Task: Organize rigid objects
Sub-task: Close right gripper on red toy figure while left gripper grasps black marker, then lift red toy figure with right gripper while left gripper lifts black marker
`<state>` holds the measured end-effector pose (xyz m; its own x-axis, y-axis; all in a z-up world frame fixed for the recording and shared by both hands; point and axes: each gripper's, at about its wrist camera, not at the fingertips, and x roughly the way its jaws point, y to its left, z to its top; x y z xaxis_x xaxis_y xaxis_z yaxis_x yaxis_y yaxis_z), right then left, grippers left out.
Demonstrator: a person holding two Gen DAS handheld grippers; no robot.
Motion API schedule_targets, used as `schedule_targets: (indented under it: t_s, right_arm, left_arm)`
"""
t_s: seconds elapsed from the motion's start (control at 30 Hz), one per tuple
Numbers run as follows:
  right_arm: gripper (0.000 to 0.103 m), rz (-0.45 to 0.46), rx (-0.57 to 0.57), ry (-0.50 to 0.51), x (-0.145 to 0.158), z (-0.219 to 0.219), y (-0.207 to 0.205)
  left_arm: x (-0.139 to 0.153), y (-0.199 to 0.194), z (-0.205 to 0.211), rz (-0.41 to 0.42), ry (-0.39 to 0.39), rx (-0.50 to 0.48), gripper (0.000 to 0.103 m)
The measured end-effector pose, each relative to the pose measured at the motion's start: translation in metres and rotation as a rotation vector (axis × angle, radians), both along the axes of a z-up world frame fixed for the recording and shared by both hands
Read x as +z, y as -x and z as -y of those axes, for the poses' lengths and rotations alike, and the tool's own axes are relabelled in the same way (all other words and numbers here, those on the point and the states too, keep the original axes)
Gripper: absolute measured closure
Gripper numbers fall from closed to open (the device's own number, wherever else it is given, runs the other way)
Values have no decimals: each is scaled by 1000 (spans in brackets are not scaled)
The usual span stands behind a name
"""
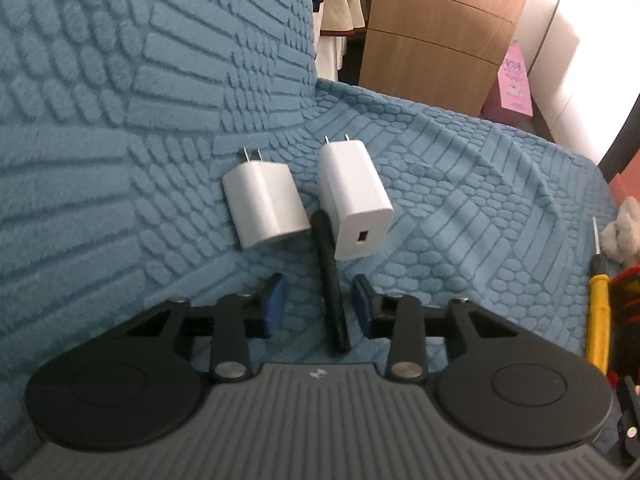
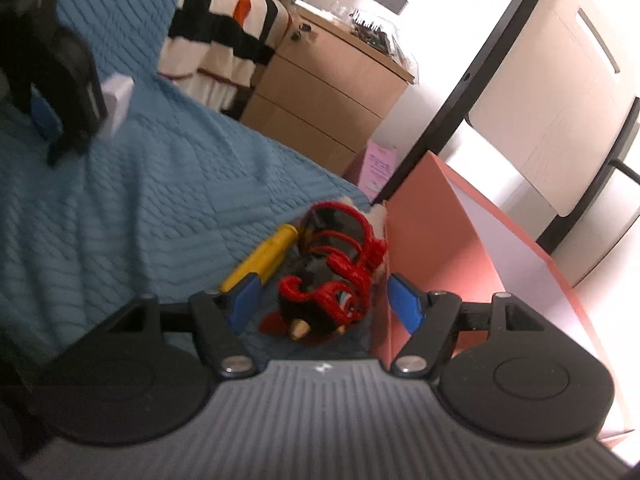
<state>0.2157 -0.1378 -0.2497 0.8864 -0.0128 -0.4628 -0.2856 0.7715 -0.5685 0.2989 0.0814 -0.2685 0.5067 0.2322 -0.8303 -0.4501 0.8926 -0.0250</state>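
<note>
Two white plug chargers [image 1: 264,204] [image 1: 354,200] lie side by side on a blue textured blanket [image 1: 120,120]. A black stick-like object [image 1: 329,280] lies just in front of them, running between my left gripper's [image 1: 319,304] blue pads [image 1: 276,300]; blanket shows on both sides, so the pads do not touch it. In the right wrist view my right gripper [image 2: 324,300] stands open around a red-and-black bundle [image 2: 340,264] of cord and dark lenses. A yellow-handled screwdriver [image 2: 260,260] lies beside its left pad.
A salmon-pink box [image 2: 432,240] stands against the bundle on the right. A wooden drawer cabinet [image 2: 328,100] and a striped cloth [image 2: 232,20] stand beyond the bed. The left gripper shows blurred at the upper left of the right wrist view. The screwdriver [image 1: 598,312] lies at the blanket's right edge.
</note>
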Motion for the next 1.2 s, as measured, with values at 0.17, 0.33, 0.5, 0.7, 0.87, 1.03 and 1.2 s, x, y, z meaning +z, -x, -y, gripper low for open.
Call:
schedule_targets:
  t_s: [0.17, 0.33, 0.5, 0.7, 0.87, 1.03, 1.2]
  right_arm:
    - [32, -34, -10, 31, -12, -3, -9]
    - [33, -57, -54, 18, -18, -1, -21]
    - [42, -59, -50, -11, -11, -1, -19]
    - [42, -77, -26, -73, 1, 0, -13]
    - [42, -94, -16, -227, 23, 9, -8]
    - [42, -111, -5, -316, 33, 16, -5]
    - [42, -106, 17, -352, 40, 16, -1]
  left_arm:
    - [0, -5, 7, 2, -37, -31, 79]
    - [0, -2, 21, -10, -115, -59, 89]
    - [3, 14, 28, 18, -78, -83, 92]
    - [12, 39, 41, 73, -18, -107, 92]
    - [13, 54, 53, 80, -6, -142, 92]
    - [15, 63, 59, 103, 14, -160, 92]
    - [19, 68, 59, 131, 46, -163, 92]
